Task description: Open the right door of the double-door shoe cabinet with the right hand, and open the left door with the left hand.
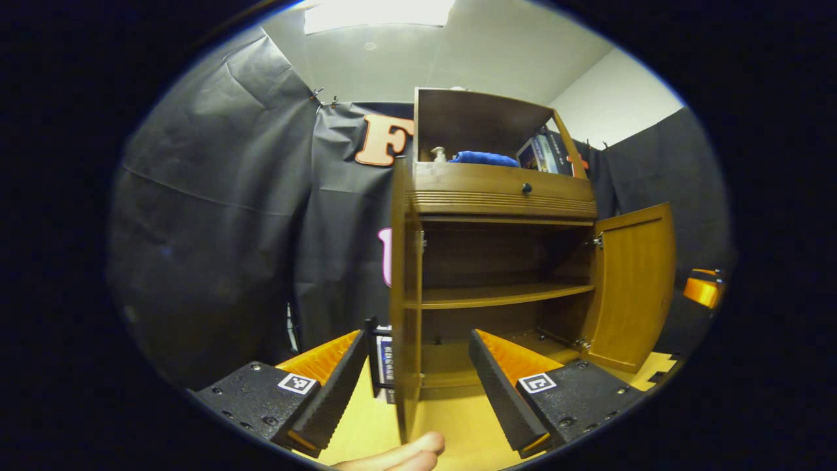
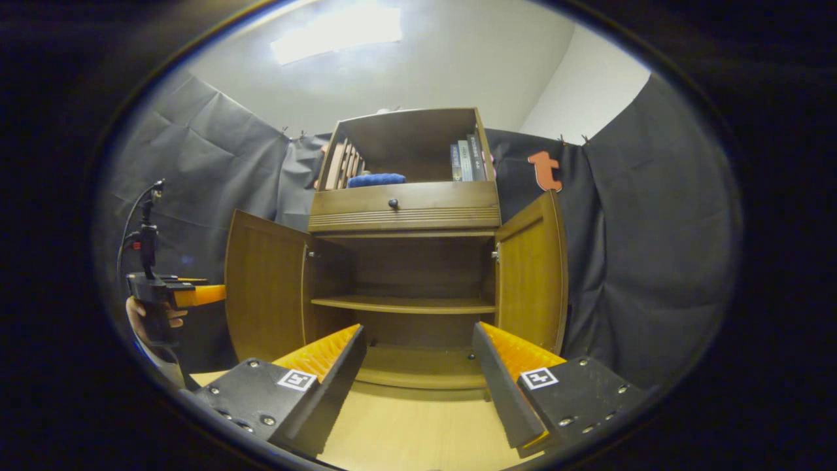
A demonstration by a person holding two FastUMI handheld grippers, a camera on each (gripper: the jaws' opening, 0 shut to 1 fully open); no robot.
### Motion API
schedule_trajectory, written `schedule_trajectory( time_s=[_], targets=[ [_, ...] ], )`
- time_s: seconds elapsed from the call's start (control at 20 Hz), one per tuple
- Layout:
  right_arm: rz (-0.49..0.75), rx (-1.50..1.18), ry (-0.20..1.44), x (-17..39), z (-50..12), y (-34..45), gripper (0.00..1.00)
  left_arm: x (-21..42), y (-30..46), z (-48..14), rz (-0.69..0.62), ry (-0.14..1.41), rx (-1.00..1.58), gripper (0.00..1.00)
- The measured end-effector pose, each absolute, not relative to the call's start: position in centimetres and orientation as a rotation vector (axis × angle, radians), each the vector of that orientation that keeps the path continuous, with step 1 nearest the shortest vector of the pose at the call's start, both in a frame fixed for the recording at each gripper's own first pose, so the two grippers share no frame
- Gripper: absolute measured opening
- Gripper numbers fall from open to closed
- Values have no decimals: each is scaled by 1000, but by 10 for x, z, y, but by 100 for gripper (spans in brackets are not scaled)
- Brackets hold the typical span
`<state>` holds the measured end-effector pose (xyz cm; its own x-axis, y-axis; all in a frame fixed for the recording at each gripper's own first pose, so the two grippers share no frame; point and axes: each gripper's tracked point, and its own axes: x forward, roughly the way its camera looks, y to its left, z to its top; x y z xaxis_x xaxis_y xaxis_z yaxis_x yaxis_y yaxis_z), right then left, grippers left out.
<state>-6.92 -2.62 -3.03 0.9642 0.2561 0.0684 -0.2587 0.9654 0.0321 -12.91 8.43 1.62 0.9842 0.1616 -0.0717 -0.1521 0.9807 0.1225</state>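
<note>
- Right gripper (image 2: 418, 366) is nearest, fingers spread, holding nothing.
- Left gripper (image 1: 415, 369) gapes too, straddling the left door (image 1: 405, 307) edge-on (not pressing).
- Farther, the upright shoe cabinet (image 2: 405, 206) faces us, right door (image 2: 531, 275) swung outward.

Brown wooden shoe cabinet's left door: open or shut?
Open. The brown wooden left door stands swung outward, exposing the bare inner shelf.

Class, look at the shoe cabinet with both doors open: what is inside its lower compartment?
Inside the shoe cabinet, one bare shelf and the bare floor panel show. The back corners lie in shadow, so small items there cannot be ruled out.
</note>
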Motion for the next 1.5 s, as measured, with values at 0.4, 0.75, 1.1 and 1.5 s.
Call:
schedule_trajectory(
  time_s=[0.4, 0.75, 1.1, 1.5],
  targets=[
    [236, 62, -36, -53, -35, -32, 97, -100, -7, 21, 70, 29, 137, 94],
    [230, 51, -21, -32, -36, -17, 98, -65, -74, -4, -2, 54, 156, 96],
    [120, 54, 1, -13, -31, -19, 98, -37, -105, -7, -21, 44, 134, 99],
    [185, 47, 0, -16, -39, 22, 98, -21, -96, -24, -39, 108, 132, 99]
  ],
)
